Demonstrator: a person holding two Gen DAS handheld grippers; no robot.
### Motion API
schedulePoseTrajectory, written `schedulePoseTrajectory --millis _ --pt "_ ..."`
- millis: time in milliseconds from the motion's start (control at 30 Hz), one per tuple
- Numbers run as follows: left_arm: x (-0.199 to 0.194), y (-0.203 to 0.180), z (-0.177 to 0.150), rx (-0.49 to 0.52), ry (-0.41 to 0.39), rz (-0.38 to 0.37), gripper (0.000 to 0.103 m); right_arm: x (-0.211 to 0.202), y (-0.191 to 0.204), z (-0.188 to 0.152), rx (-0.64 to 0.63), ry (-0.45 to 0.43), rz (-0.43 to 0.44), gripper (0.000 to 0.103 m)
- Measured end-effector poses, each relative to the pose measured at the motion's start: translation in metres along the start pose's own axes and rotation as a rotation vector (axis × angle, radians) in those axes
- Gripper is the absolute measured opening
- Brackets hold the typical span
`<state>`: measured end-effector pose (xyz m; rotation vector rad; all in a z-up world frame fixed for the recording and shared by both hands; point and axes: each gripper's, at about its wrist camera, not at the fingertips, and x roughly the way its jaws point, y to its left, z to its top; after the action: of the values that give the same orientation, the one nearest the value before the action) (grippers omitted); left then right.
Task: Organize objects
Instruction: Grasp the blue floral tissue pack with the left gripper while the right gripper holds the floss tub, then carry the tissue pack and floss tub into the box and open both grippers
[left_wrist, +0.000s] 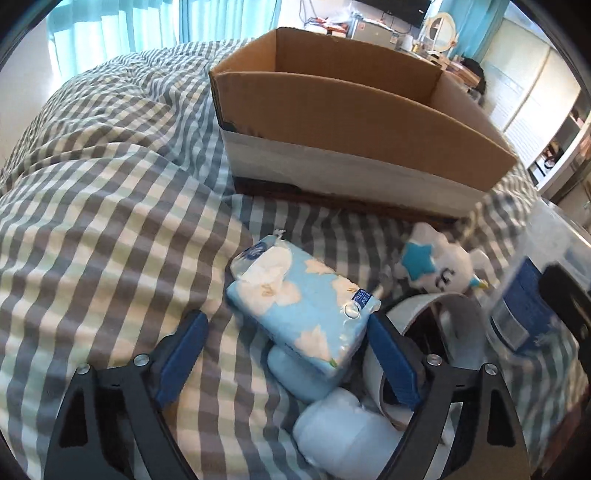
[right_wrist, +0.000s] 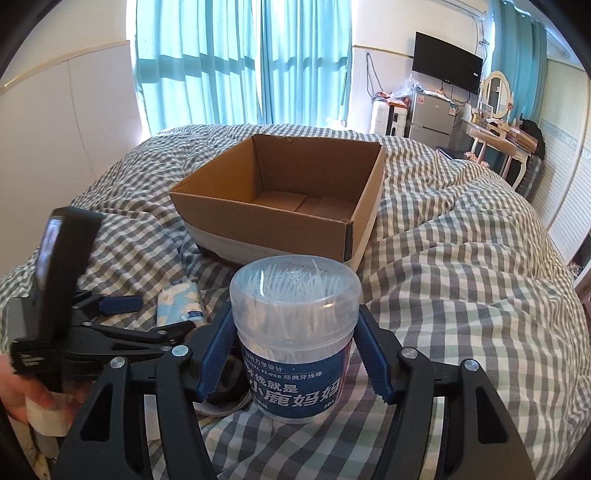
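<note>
An open cardboard box (left_wrist: 354, 122) stands on the checked bedcover, also in the right wrist view (right_wrist: 280, 206). My left gripper (left_wrist: 288, 332) is open, its fingers on either side of a blue flowered tissue pack (left_wrist: 303, 306) that lies on pale blue bottles (left_wrist: 332, 439). My right gripper (right_wrist: 295, 332) is shut on a clear jar of dental floss picks (right_wrist: 295, 339) with a blue label, held upright. The jar shows blurred at the right of the left wrist view (left_wrist: 532, 306). The left gripper (right_wrist: 122, 314) shows in the right wrist view beside the tissue pack (right_wrist: 181, 302).
A white plush toy with a blue star (left_wrist: 436, 262) lies in front of the box. A roll of tape (left_wrist: 424, 314) lies beside the tissue pack. The checked bedcover (right_wrist: 461, 258) is rumpled. A fridge and dressing table (right_wrist: 495, 125) stand at the back right.
</note>
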<state>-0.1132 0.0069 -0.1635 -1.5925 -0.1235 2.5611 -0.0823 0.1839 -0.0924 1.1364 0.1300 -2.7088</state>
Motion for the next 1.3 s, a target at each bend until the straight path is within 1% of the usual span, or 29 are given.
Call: schedulePoseTrajectory --millis 167,200,233,300,433,633,733,833,900,1067,1200,1300 --pt "0.011 0.001 0.012 -0.014 -0.010 -0.010 0.090 0.007 -0.002 -0.003 0.012 0.011 0.010 0.063" --pt "0.013 0.001 0.015 -0.011 -0.012 -0.011 0.087 0.008 -0.002 -0.003 0.015 0.014 0.012 0.063" --pt "0.016 0.000 0.017 -0.004 -0.009 -0.016 0.078 0.009 -0.003 -0.004 0.017 0.014 0.014 0.063" --pt "0.022 0.000 0.020 0.005 0.005 -0.017 0.077 0.009 -0.003 -0.004 0.019 0.014 0.016 0.063" --pt "0.015 0.002 0.017 0.011 0.000 -0.036 0.074 0.008 -0.004 -0.004 0.021 0.013 0.017 0.063" --pt "-0.015 0.001 0.008 0.030 -0.058 -0.016 0.074 0.000 -0.003 -0.003 0.018 -0.004 0.004 0.063" --pt "-0.031 0.000 0.007 0.045 -0.099 0.014 0.074 -0.007 -0.002 -0.002 0.017 -0.015 -0.003 0.063" --pt "-0.049 0.001 0.005 0.045 -0.136 0.020 0.074 -0.013 0.000 0.002 0.018 -0.025 -0.009 0.063" --pt "-0.058 0.000 0.013 0.049 -0.157 0.015 0.074 -0.019 0.000 0.004 0.022 -0.034 -0.004 0.063" --pt "-0.092 0.004 0.030 0.069 -0.246 0.017 0.074 -0.033 0.001 0.018 0.013 -0.063 0.010 0.063" --pt "-0.113 0.003 0.055 0.088 -0.304 0.028 0.074 -0.040 0.000 0.043 0.001 -0.091 0.019 0.063" --pt "-0.124 0.004 0.076 0.083 -0.336 0.015 0.074 -0.045 -0.001 0.067 -0.009 -0.123 0.025 0.063"
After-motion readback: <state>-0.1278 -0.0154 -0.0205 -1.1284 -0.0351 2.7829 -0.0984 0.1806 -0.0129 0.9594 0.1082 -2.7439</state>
